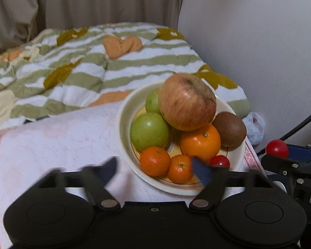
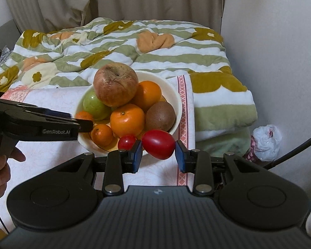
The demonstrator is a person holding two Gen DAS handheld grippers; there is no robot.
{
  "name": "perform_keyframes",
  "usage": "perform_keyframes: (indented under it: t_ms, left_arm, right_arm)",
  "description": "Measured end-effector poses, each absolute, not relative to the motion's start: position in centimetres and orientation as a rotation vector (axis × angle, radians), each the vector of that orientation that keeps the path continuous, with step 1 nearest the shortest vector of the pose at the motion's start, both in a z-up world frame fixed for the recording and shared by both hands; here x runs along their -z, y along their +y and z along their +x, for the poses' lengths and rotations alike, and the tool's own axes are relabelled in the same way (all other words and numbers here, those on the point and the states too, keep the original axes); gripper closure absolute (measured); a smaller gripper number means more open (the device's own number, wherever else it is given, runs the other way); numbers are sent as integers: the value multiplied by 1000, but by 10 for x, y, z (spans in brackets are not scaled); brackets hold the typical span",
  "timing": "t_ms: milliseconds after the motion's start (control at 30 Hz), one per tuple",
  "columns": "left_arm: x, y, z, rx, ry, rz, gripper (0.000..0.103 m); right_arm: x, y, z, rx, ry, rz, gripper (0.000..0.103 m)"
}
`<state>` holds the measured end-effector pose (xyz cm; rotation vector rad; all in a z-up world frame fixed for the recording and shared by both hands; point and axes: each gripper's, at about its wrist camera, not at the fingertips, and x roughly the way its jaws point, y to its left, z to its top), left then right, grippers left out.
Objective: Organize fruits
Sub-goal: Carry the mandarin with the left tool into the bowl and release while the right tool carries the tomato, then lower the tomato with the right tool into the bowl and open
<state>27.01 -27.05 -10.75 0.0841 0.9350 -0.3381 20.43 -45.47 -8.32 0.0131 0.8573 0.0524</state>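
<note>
A cream bowl (image 1: 122, 124) (image 2: 176, 97) on a pink cloth holds a big apple (image 1: 186, 101), two green fruits (image 1: 149, 130), oranges (image 1: 200, 141), small mandarins (image 1: 154, 160), a kiwi (image 1: 230, 129) and a small tomato (image 1: 219, 161). My left gripper (image 1: 155, 173) (image 2: 83, 122) hovers open over the bowl's near left rim, with nothing pressed between its blurred fingers. My right gripper (image 2: 158, 151) is shut on an oval red tomato (image 2: 158, 144) (image 1: 276, 147), held just in front of the bowl's near right rim.
A pink patterned cloth (image 2: 51, 103) covers the surface under the bowl. Behind lies a striped quilt (image 2: 124, 47), then curtains. A white wall closes the right side, with a plastic bag (image 2: 266, 141) and a cable (image 2: 296, 147) below. A hand (image 2: 0, 170) grips the left tool.
</note>
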Motion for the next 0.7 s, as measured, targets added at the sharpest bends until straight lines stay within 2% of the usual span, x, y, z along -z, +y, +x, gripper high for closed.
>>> perform_keyframes:
  t_ms: [700]
  left_arm:
    - [81,-215,220,160,919,61,7]
  right_arm:
    - [90,-417,220,-182,848,-50,54]
